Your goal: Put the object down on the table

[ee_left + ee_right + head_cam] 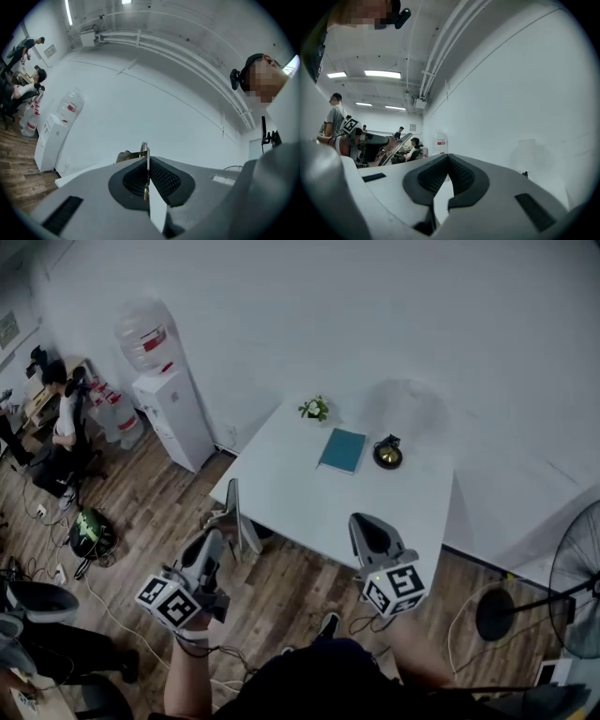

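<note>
My left gripper hangs over the wooden floor just off the near left edge of the white table. It is shut on a thin flat grey panel that stands on edge, upright. In the left gripper view the panel shows as a narrow metallic strip pinched between the meshed pads of the left gripper. My right gripper sits at the table's near edge, its jaws together with nothing in them. The right gripper view shows the right gripper with pads touching, and the panel to its left.
On the table's far side stand a small potted plant, a teal book and a dark round item. A water dispenser is at the wall on the left, a floor fan on the right. A person sits at far left.
</note>
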Demonstrator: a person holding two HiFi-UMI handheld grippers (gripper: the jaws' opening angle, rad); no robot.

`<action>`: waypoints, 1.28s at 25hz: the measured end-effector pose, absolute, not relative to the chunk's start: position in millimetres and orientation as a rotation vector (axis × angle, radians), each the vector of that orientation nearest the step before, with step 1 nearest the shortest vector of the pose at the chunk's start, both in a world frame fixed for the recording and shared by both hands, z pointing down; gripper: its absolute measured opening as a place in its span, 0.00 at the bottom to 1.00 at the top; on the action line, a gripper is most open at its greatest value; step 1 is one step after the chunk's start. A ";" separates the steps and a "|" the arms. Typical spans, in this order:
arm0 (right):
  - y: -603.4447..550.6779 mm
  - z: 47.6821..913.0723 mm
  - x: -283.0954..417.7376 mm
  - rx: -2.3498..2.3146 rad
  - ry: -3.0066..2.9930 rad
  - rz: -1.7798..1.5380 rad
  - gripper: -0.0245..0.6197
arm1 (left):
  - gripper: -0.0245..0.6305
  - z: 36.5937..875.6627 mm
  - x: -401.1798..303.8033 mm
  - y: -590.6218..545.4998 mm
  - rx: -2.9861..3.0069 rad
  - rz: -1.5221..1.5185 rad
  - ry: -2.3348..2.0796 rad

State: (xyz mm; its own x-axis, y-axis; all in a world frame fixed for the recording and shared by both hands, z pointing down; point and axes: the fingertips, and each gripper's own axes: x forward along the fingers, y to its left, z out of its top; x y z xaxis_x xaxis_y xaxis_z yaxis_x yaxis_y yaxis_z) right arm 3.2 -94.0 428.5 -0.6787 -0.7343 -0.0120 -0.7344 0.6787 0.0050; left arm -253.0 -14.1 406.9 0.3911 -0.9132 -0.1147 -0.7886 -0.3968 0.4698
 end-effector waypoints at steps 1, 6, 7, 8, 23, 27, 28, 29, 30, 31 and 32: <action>-105.8 424.0 5.9 -1.238 2.866 0.025 0.05 | 0.04 402.4 -249.5 -24.5 2.322 -0.507 -1.494; -166.0 417.7 34.8 -1.218 2.848 0.009 0.05 | 0.04 389.3 -219.6 -76.8 2.338 -0.493 -1.530; -176.0 418.3 40.4 -1.221 2.845 -0.004 0.05 | 0.04 389.5 -213.4 -85.1 2.339 -0.483 -1.532; -185.3 419.5 45.6 -1.223 2.842 -0.018 0.05 | 0.04 390.5 -207.6 -93.2 2.338 -0.473 -1.533; -285.9 466.9 101.0 -1.321 2.810 -0.180 0.05 | 0.04 450.8 -172.2 -215.3 2.244 -0.363 -1.467; -307.5 473.0 106.1 -1.426 2.787 -0.173 0.05 | 0.04 482.7 -179.7 -262.5 2.204 -0.360 -1.374; -314.6 474.3 107.5 -1.465 2.775 -0.170 0.05 | 0.04 491.6 -181.6 -276.8 2.197 -0.362 -1.343; -322.1 475.4 108.4 -1.507 2.758 -0.170 0.05 | 0.04 500.7 -183.7 -291.6 2.192 -0.357 -1.312; -329.1 476.0 108.2 -1.549 2.738 -0.174 0.05 | 0.04 510.0 -186.3 -306.0 2.191 -0.344 -1.281; -334.9 475.9 106.5 -1.589 2.717 -0.179 0.05 | 0.04 519.2 -189.7 -319.3 2.192 -0.326 -1.250; -339.5 474.7 103.3 -1.624 2.698 -0.183 0.05 | 0.04 528.2 -193.8 -331.7 2.193 -0.307 -1.218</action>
